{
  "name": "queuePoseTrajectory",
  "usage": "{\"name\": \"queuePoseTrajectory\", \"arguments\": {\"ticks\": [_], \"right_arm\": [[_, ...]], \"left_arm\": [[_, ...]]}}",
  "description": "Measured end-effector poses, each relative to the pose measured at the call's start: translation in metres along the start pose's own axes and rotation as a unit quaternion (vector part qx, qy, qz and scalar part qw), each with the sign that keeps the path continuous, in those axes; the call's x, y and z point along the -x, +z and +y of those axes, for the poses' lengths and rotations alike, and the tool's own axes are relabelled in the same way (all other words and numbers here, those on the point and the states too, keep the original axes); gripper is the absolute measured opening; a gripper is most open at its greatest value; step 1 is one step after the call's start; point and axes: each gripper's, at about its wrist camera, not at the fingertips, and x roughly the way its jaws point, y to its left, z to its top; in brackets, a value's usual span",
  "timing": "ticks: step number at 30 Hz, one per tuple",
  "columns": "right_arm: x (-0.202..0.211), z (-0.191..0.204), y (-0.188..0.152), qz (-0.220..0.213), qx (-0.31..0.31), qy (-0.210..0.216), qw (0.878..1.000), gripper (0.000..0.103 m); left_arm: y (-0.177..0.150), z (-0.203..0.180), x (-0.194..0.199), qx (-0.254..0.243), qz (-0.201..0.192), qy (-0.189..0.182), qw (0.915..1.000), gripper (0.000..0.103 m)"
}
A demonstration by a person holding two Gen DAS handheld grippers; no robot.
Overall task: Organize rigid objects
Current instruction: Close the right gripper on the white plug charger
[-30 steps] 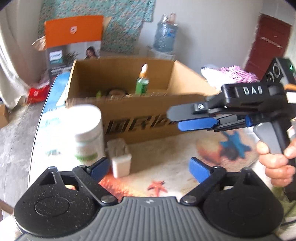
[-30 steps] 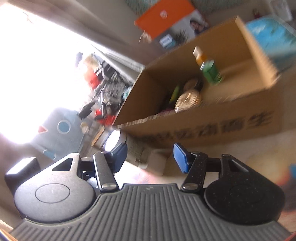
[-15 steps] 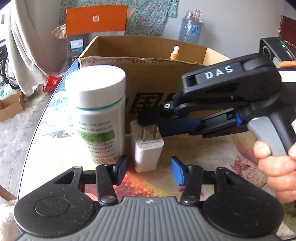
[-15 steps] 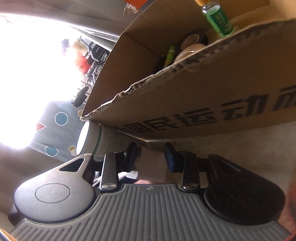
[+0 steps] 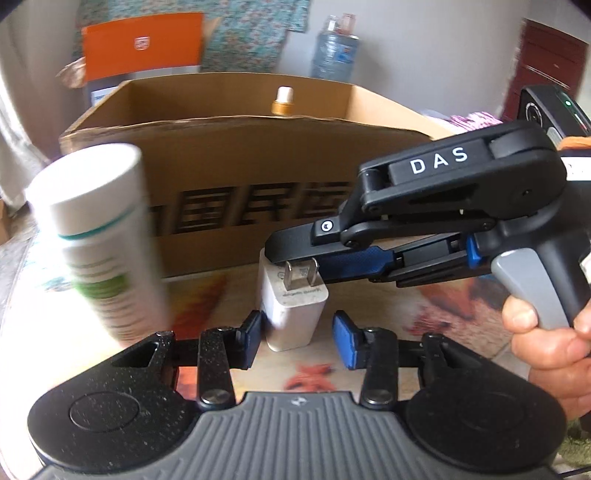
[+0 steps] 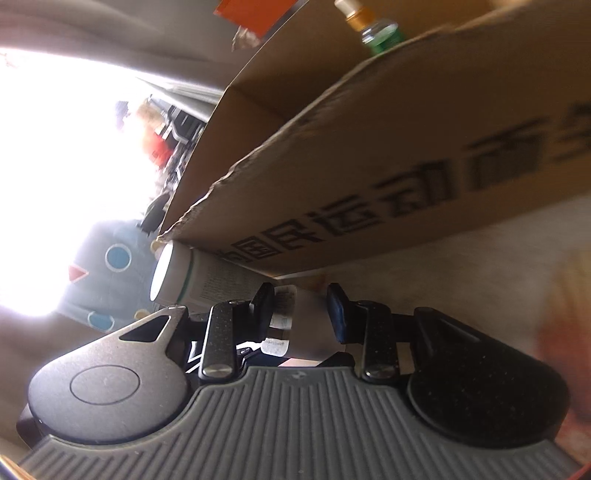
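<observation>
1. The white wall charger (image 5: 295,306) stands on the worktop (image 5: 443,314) with its two prongs up, just in front of the front wall of the cardboard box (image 5: 229,166).
2. The right gripper (image 6: 300,312) reaches in from the right at the charger's top end. Its fingers (image 6: 264,310) have just been closing, and in its own view the charger fills the gap between them, so they seem to press on both sides.
3. A hand (image 5: 546,332) holds that gripper by its grey trigger handle.
4. The left gripper (image 5: 297,341) sits low at the charger's base. Its fingers have just been closing. The left pad touches the charger's side and the right pad is a little apart from it, so it has no grip.
5. A white-lidded pill bottle (image 5: 103,243) with a green label is just left of the charger, towards the worktop's left edge, and is blurred.
6. Inside the box, a green dropper bottle (image 6: 380,33) with a gold collar shows above the front wall.
</observation>
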Motion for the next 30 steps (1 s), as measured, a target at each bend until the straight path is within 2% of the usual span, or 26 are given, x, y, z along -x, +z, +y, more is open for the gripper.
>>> {"name": "queuePoseTrajectory", "arguments": {"ticks": [3,7,12,21,30], "right_arm": [[0.02,-0.01,-0.005,-0.023,-0.013,-0.012,1.0,0.032],[0.037,-0.019,-0.023,-0.048,-0.031,-0.024,0.998,0.032],[0.056,-0.035,-0.035,-0.065,-0.051,-0.023,0.996,0.032],[0.048,-0.042,-0.028,-0.066,-0.065,-0.01,0.996,0.033],[0.059,-0.054,-0.032,-0.065,-0.081,0.0,0.995,0.034]], "left_arm": [[0.002,-0.016,-0.007,-0.014,0.005,-0.014,0.9998,0.037],[0.004,-0.036,-0.014,-0.031,0.009,-0.031,0.999,0.035],[0.004,-0.052,-0.019,-0.051,0.011,-0.033,0.9981,0.035],[0.004,-0.055,-0.022,-0.05,0.013,-0.023,0.9984,0.032],[0.004,-0.056,-0.022,-0.052,0.01,-0.02,0.9984,0.031]]}}
